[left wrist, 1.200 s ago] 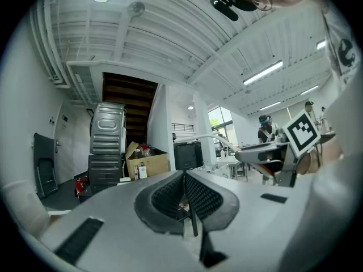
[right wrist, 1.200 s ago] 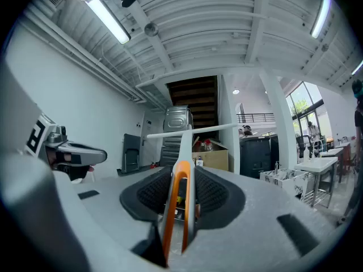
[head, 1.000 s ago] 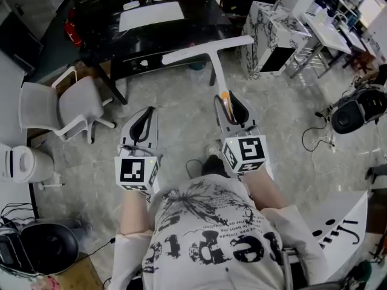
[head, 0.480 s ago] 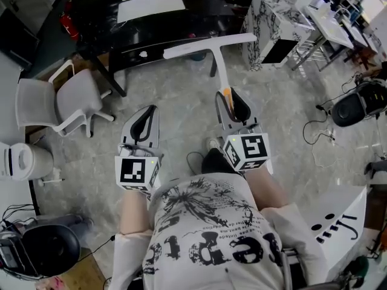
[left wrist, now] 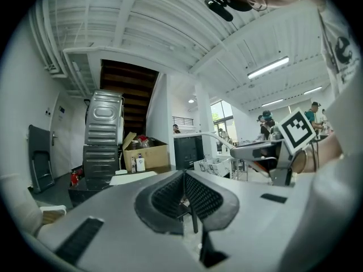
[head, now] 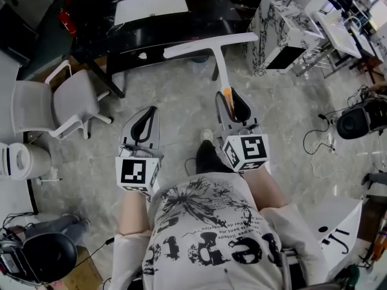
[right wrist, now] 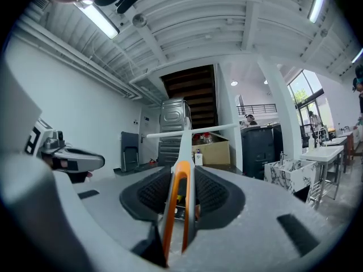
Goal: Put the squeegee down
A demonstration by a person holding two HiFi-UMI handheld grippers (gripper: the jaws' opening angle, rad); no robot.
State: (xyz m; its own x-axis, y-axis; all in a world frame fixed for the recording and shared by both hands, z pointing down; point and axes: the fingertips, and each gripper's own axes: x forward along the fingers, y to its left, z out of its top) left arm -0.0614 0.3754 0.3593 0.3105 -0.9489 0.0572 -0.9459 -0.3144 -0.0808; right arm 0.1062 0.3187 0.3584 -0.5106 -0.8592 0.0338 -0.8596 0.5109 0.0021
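- Head view, against a second ago: the grey chairs sit further left in the frame and the marble-patterned cabinet further right. The person's dark leg has come forward between the two grippers. Grippers and squeegee keep the same place in the frame.
- Head view: the right gripper pinches the orange end of the squeegee handle. The white T-shaped tool points away from the person, held in the air over the pale marbled floor, its blade crossing the near edge of the black desk in the frame. A white mat lies on the desk.
- Head view: the left gripper is beside the right one, apart from the squeegee.
- Left gripper view: the left gripper has its pads pressed together at the tips, nothing between them. Beyond: a dark staircase, a ribbed metal unit, a cardboard box, white beamed ceiling.
- Right gripper view: the right gripper jaws are clamped on the orange-and-white handle. The squeegee runs straight ahead, blade level. White walls, strip lights overhead.
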